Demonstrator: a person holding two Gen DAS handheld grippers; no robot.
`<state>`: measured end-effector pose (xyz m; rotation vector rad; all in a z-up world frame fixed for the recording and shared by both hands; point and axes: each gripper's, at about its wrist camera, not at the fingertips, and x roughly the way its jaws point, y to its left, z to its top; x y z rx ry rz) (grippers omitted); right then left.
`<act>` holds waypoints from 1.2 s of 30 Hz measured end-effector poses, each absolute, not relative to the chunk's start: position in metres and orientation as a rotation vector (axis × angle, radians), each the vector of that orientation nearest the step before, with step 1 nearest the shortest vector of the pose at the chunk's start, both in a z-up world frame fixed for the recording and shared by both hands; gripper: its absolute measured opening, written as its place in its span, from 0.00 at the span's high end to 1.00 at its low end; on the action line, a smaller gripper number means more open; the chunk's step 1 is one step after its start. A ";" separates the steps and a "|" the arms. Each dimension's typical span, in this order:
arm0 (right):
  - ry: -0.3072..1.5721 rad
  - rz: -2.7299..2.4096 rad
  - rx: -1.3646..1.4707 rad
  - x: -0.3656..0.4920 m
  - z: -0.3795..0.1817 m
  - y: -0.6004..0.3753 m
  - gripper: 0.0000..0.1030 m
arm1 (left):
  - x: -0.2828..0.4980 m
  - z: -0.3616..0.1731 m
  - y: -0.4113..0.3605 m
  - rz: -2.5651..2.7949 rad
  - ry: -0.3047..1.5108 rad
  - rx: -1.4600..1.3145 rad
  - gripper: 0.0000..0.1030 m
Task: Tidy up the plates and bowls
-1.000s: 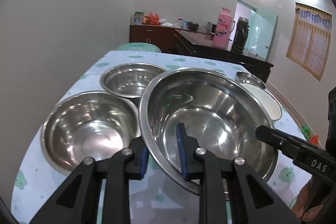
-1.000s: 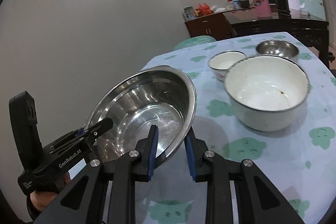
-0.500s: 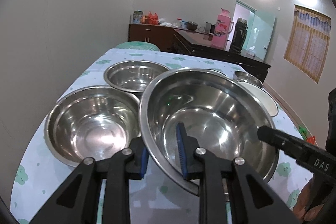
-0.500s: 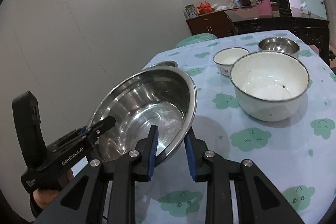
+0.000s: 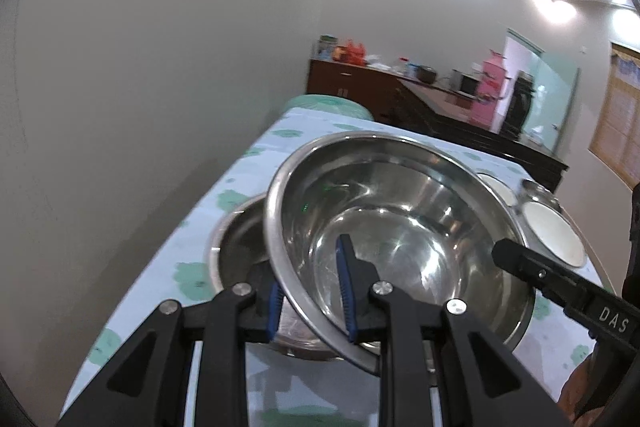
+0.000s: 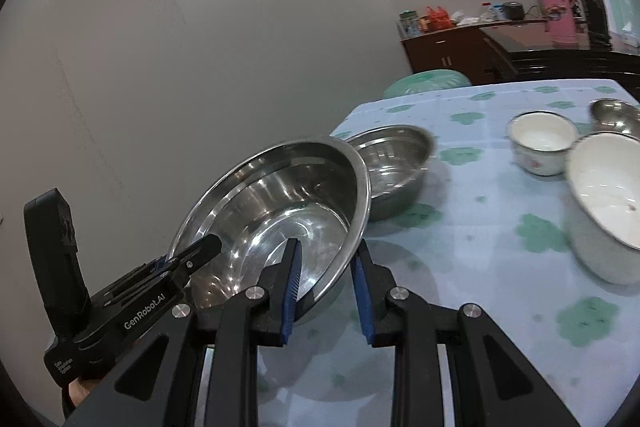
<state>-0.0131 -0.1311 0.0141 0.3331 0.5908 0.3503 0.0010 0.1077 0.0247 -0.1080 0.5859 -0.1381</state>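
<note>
A large steel bowl (image 5: 400, 227) (image 6: 280, 203) hangs tilted above the table, held by both grippers. My left gripper (image 5: 308, 291) is shut on its near-left rim. My right gripper (image 6: 328, 287) is shut on its right rim, and it shows in the left wrist view as a black finger (image 5: 560, 287). A second steel bowl (image 5: 236, 247) sits on the table under the held bowl's left side. A smaller steel bowl (image 6: 392, 167) sits on the table just behind the held one.
A big white enamel bowl (image 6: 608, 203), a small white bowl (image 6: 540, 141) and a small steel bowl (image 6: 614, 113) stand on the right of the green-patterned tablecloth (image 6: 480, 267). A grey wall runs along the table's left edge. A dark sideboard (image 5: 360, 87) stands behind.
Both grippers have carried the large bowl left and up. It now covers most of the left steel bowl, and the view has swung toward the wall.
</note>
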 end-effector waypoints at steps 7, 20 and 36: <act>0.602 0.373 0.311 0.012 0.003 -0.102 0.72 | 0.015 0.012 0.126 -0.078 0.613 -0.121 0.79; 0.692 0.386 0.308 0.035 -0.023 -0.087 0.72 | 0.028 -0.009 0.125 -0.036 0.671 -0.130 0.79; 0.698 0.392 0.323 0.031 -0.025 -0.089 0.66 | 0.022 0.004 0.135 0.021 0.618 -0.097 0.73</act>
